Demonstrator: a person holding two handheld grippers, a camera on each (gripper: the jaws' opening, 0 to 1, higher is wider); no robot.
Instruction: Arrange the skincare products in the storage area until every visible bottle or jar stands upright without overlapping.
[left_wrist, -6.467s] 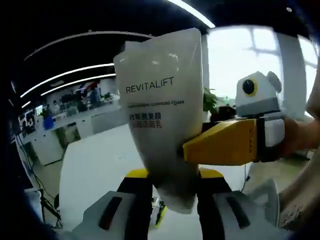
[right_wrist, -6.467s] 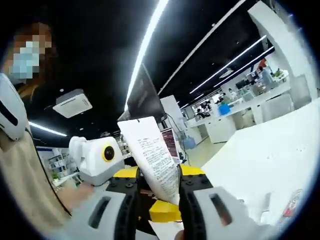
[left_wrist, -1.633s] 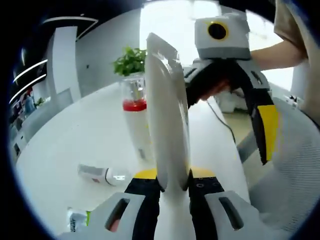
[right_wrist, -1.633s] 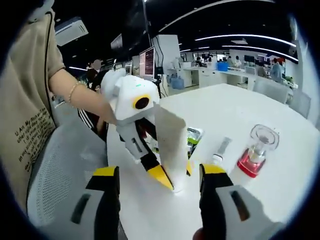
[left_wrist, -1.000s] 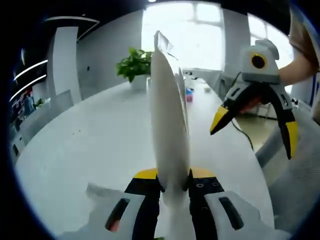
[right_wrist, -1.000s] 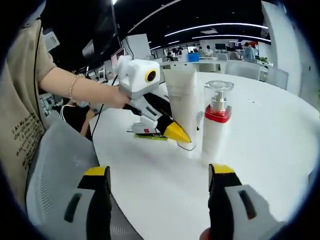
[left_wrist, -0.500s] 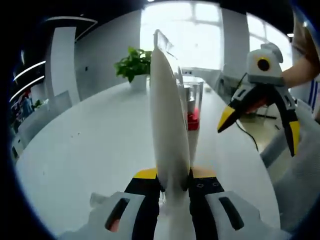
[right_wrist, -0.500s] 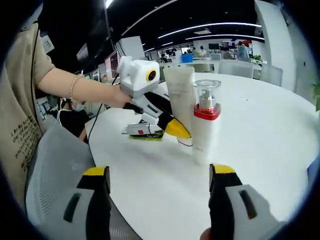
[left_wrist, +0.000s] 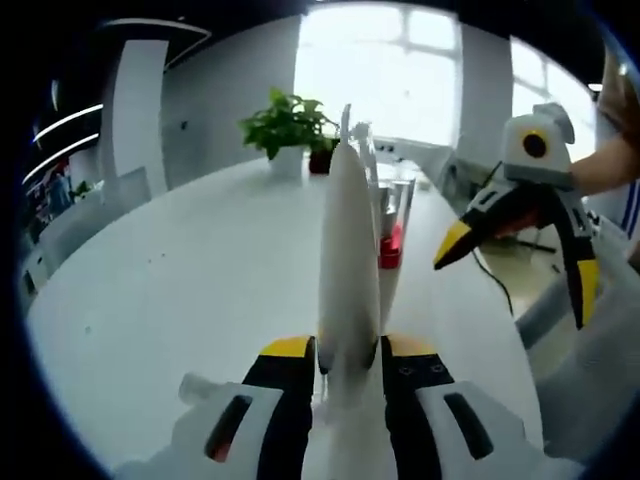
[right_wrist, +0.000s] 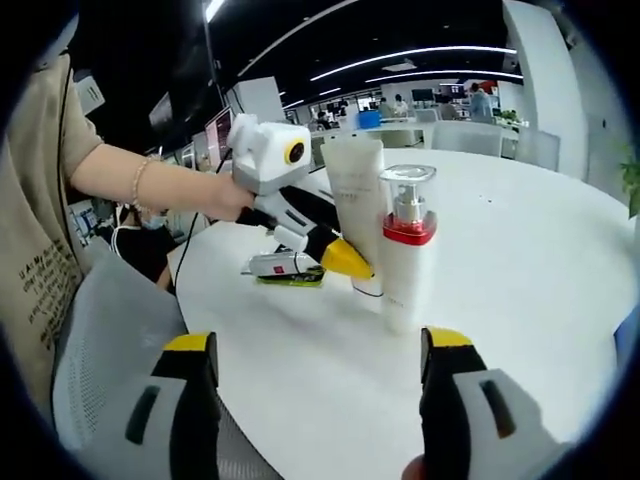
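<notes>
tube (left_wrist: 348, 270) of cleanser stands on its cap on the worktop (right_wrist: 520, 260), pinched low in my left jaws, just beside the red-collared pump bottle (right_wrist: 405, 262). my right jaws are spread, holding nothing. next i'd judge: let go gently and see it stays up. the right gripper view adds two small products (right_wrist: 283, 268) lying flat — the next job.

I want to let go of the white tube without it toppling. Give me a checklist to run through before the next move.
1. Left gripper shut on white tube: ok.
2. Tube standing on the table, cap down: ok.
3. Tube clear of the pump bottle: cannot tell; they stand close together.
4. Right gripper open and empty: ok.
5. Every product upright: not ok; a small tube lies flat on a green packet.
</notes>
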